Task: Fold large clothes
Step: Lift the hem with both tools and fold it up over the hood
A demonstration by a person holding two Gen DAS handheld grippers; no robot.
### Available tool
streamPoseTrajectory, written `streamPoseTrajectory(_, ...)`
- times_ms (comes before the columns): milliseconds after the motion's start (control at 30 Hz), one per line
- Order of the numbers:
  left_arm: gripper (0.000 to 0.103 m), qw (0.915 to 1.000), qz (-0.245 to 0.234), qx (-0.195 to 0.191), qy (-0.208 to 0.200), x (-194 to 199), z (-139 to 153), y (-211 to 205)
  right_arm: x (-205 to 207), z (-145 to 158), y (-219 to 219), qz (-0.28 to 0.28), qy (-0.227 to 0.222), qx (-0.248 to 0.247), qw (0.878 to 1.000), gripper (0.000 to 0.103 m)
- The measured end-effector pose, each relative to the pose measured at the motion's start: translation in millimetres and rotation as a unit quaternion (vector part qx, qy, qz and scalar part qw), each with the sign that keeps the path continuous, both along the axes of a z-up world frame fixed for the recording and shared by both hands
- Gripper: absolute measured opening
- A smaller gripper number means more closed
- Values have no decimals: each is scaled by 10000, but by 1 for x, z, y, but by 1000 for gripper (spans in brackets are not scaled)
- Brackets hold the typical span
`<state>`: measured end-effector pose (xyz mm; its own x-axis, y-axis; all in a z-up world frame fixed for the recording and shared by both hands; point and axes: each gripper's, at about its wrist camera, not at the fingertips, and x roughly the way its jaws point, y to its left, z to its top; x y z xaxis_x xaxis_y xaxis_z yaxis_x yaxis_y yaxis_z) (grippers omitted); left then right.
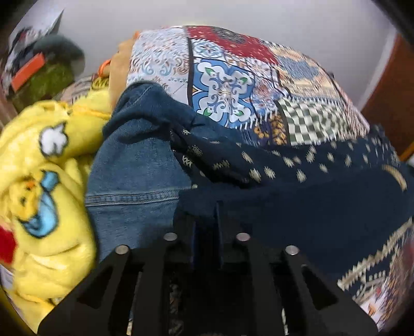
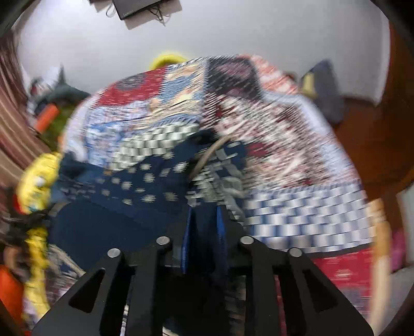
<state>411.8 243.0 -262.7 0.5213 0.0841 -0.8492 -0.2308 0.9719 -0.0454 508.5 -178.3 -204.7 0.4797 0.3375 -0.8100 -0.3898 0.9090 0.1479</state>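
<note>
Navy garment (image 1: 297, 186) with little cream motifs and a patterned cream border is the piece being handled; it's dark blue, soft and bunched up, draped over a patchwork bedspread (image 1: 233, 85) and stretched between both tools. Left hand-held gripper (image 1: 207, 214) is clamped on a fold of it, fingers pinched together with cloth between them. Right hand-held gripper (image 2: 204, 219) is likewise clenched on the same navy fabric, near a braided cream trim and a curved cord.

Right wrist view is badly motion-smeared, so the print there is mostly streaks, and I can't tell which part of the garment is which. Its lower edges run out of frame under both tools.

Just beside it on the left sits a denim jacket (image 1: 134, 165), partly under the navy cloth, and past that a yellow fleece blanket (image 1: 46, 181) with cartoon prints. A white wall (image 1: 233, 15) is behind the bed.
</note>
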Motion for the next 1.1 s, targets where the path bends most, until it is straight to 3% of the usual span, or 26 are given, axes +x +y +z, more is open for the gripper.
streamPoseTrajectory(67, 20, 9998, -159, 89, 32, -8, 14, -4, -11, 12, -3, 58, -240, -297, 9993, 27)
streamPoseTrajectory(133, 29, 9996, -243, 140, -24, -16, 28, -7, -22, 22, -10, 77, -332, -346, 9988, 27)
streamPoseTrajectory(200, 55, 9987, -251, 376, -240, -29, 47, -14, -37, 32, -17, 161, -341, -166, 9992, 27)
streamPoseTrajectory(300, 60, 9964, -407, 537, -511, -48, 70, -27, -56, 40, -25, 234, -243, 180, 9993, 37)
streamPoseTrajectory(367, 66, 9959, -519, 525, -524, -56, 77, -39, -68, 42, -25, 259, -246, 283, 9990, 45)
streamPoseTrajectory(500, 89, 9947, -654, 654, -446, -63, 72, -63, -82, 38, -15, 405, -206, 180, 9988, 47)
streamPoseTrajectory(633, 91, 9939, -885, 616, -245, -59, 53, -88, -93, 26, -8, 466, -150, -19, 9988, 62)
streamPoseTrajectory(867, 91, 9937, -866, 700, -78, -27, 17, -110, -86, -15, 14, 535, 213, -330, 9978, 62)
streamPoseTrajectory(1100, 91, 9958, -637, 662, -56, 32, 11, -81, -41, -28, 40, 241, 84, -306, 9992, 62)
